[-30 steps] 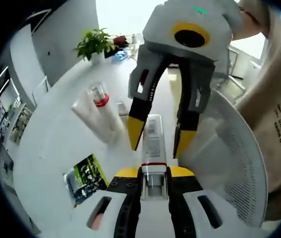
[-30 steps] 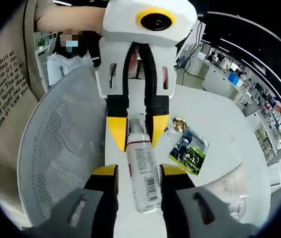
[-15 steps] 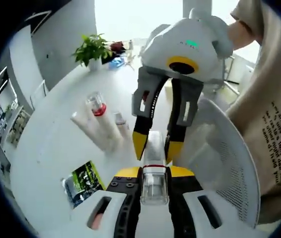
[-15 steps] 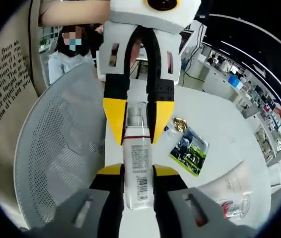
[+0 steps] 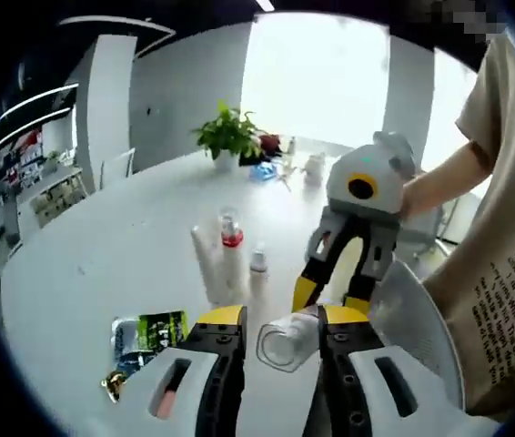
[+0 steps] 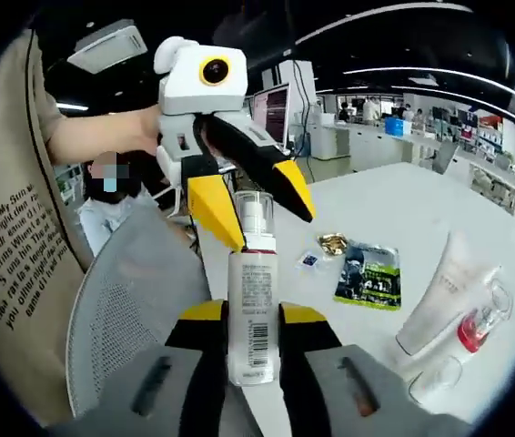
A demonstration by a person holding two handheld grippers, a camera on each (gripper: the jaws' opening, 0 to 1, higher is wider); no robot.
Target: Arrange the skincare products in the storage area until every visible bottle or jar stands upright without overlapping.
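A white bottle (image 6: pixel 250 296) with a barcode label and a clear cap stands upright between the jaws of my right gripper (image 6: pixel 252 312), which is shut on its body. Across from it, my left gripper (image 6: pixel 253 198) has its yellow-tipped jaws spread on either side of the cap without touching it. In the left gripper view the clear cap (image 5: pixel 283 344) faces the camera between the jaws of the open left gripper (image 5: pixel 282 316), with a gap at its sides. The right gripper (image 5: pixel 330 299) holds the bottle from behind. A white tube (image 5: pixel 208 264), a red-ringed bottle (image 5: pixel 231 238) and a small bottle (image 5: pixel 258 264) are on the table.
A white mesh basket (image 6: pixel 130 300) sits by the person's side, also seen as a basket rim (image 5: pixel 421 337). A green sachet (image 6: pixel 368 273), a gold item (image 6: pixel 333 242) and the tube (image 6: pixel 444 296) lie on the white table (image 5: pixel 103 255). A potted plant (image 5: pixel 230 137) stands far off.
My left gripper opened and let go of the bottle's cap. Both hands tilted up, so the bottle went from lying flat to standing upright in the right gripper.
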